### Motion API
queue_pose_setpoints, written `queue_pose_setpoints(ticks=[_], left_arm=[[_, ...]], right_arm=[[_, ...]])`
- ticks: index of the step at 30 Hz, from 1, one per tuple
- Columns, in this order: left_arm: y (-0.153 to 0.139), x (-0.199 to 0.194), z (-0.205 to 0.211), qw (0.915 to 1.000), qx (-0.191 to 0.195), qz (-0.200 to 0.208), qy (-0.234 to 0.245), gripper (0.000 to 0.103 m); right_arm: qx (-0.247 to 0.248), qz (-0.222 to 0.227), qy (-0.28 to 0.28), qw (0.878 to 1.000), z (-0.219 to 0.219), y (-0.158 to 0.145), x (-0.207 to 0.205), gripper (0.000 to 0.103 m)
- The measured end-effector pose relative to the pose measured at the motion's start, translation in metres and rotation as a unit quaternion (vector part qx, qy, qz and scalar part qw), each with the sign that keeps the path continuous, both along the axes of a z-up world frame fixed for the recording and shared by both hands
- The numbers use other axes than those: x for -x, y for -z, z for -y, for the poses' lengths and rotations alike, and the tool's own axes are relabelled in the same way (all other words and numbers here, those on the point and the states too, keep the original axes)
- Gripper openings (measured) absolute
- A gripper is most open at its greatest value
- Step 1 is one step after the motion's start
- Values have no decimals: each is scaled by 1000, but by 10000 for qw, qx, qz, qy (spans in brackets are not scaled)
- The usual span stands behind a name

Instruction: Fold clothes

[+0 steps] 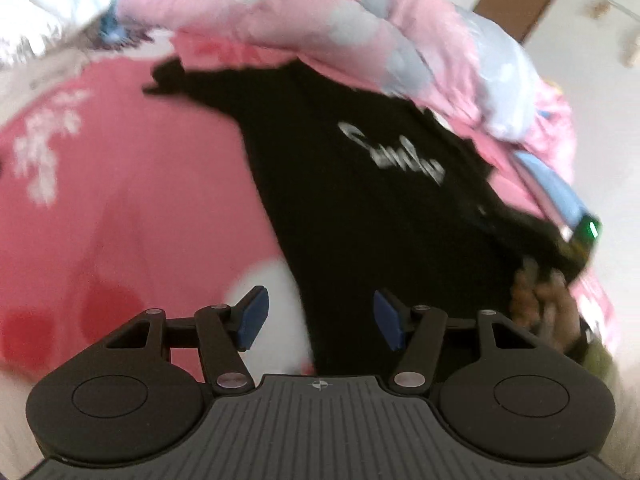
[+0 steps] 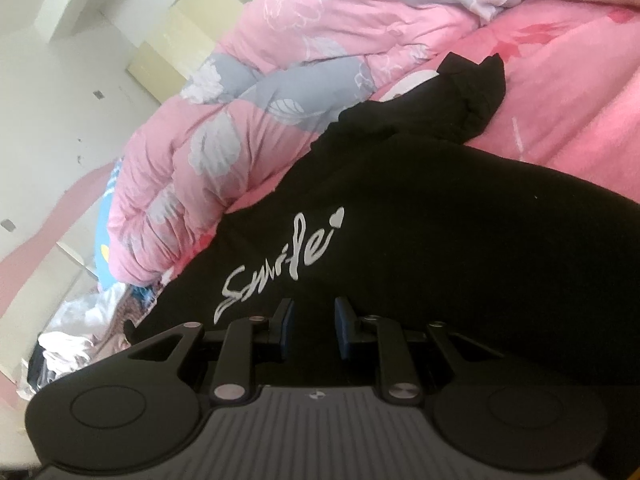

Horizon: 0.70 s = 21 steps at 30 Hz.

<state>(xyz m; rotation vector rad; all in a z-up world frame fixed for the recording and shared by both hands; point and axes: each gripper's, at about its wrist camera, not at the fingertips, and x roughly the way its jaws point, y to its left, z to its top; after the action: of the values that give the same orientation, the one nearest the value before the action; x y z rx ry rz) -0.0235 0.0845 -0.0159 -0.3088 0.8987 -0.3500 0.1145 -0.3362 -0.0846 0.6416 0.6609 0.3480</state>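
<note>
The fingers (image 1: 254, 317) of the left gripper (image 1: 320, 318) are seen spread apart, with nothing pinched between the blue pads; behind the gap lie the lower part of a black garment (image 1: 360, 208) and a white patch of the pink bedsheet (image 1: 132, 208). The left wrist view is blurred. The garment is taken as the landmark: it is spread flat on the bedsheet, a sleeve stretched away to its far left, silver script (image 1: 390, 154) printed across its chest. To the left of the garment, the sheet is marked with white flower prints and red spots. Beyond the garment a pink and grey floral quilt (image 1: 320, 12) is heaped, touching its far edge. At the garment's right edge the right gripper (image 1: 576, 216) is seen, blue-bodied with a green light, and just below it a hand (image 1: 544, 300).

In the right wrist view, the fingers (image 2: 285, 328) of the right gripper (image 2: 314, 330) are seen brought near together, a narrow gap left between the pads, low over the black cloth (image 2: 440, 240); whether cloth is pinched between them cannot be told. The script (image 2: 280, 256) is read just left of these fingers. The quilt (image 2: 240, 112) is heaped left of the garment, the bedsheet (image 2: 568, 92) to its right.
</note>
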Motion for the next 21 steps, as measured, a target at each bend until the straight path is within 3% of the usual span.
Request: queue_pose_setpoints(ticks=[7, 10, 13, 19, 21], left_arm=[[36, 29, 17, 9984, 41, -292, 487, 58], [46, 34, 21, 9977, 130, -375, 540, 56], [56, 35, 24, 9972, 208, -523, 492, 54], [63, 38, 30, 9975, 113, -693, 106, 47], [63, 41, 32, 9976, 87, -693, -2, 47]], right_arm=[[618, -41, -229, 9978, -2, -19, 75, 27], [772, -41, -291, 9966, 11, -25, 119, 28], [691, -315, -190, 9969, 39, -32, 151, 29], [853, 87, 1268, 9882, 118, -70, 193, 38], [883, 6, 1584, 9834, 138, -73, 194, 38]])
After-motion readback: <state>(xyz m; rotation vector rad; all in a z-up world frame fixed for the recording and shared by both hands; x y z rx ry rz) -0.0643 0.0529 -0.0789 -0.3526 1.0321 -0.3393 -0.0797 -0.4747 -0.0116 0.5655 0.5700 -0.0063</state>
